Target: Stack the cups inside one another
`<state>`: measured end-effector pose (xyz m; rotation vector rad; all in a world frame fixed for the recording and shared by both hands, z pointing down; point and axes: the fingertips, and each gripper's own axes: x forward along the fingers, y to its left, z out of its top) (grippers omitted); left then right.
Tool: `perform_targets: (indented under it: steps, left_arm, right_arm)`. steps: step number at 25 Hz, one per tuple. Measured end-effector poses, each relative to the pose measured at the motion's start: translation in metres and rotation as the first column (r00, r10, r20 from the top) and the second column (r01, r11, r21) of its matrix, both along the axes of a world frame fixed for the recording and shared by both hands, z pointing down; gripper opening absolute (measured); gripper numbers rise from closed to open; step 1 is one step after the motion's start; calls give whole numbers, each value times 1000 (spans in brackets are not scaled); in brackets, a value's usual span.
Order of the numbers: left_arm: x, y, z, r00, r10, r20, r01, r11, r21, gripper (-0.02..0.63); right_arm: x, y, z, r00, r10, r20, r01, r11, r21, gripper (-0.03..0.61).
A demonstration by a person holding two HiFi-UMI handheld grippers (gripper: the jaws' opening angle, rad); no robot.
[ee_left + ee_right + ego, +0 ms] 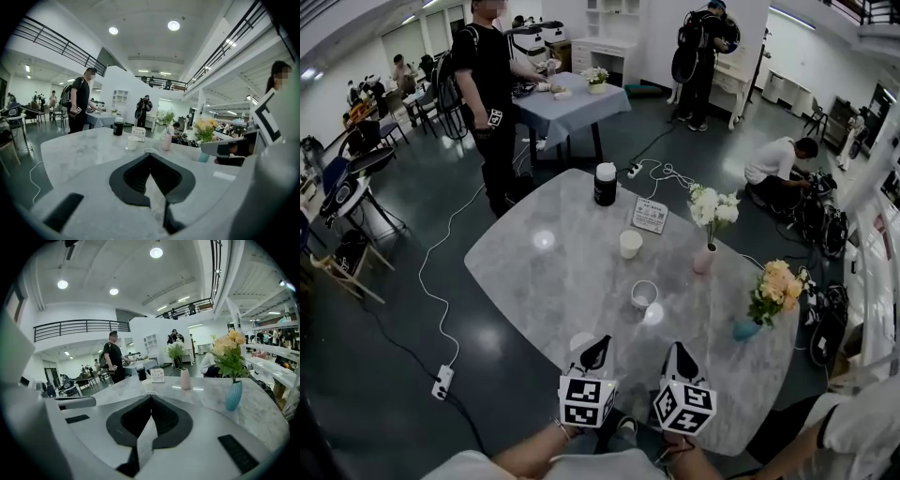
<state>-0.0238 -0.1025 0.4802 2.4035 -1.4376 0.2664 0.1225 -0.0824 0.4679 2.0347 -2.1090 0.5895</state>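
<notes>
Two cups stand apart on the marble table (534,281): a cream cup (630,244) farther off and a pale cup (644,294) nearer me. My left gripper (601,341) and right gripper (678,348) sit side by side over the table's near edge, both pointing toward the cups and short of the nearer one. Both are shut with nothing between the jaws. In the left gripper view the left gripper (150,155) has its jaws meeting at the tip, with the cream cup (133,142) beyond. The right gripper (151,397) shows the same, with the cream cup (148,383) ahead.
A black canister with a white lid (605,184) and a sign card (650,216) stand at the table's far side. A pink vase of white flowers (705,259) and a blue vase of orange flowers (746,329) stand to the right. People stand and crouch around.
</notes>
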Motion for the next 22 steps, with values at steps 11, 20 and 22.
perform_targets:
  steps: [11,20,22]
  left_arm:
    - [-22,18,10,994,-109,-14,109,994,4,2]
    - [-60,35,38,979,-201,24,201,979,-12,29]
    - [-65,37,45,977,-211,23,211,977,-23,56]
  right_arm:
    - [-11,-5,15,992,-128,-3,127,991,-38,6]
    - [-40,-18,40,974,-226,20,227,971,-77,6]
    - [-46,-20,46,969,-248,19,249,964,-90,6]
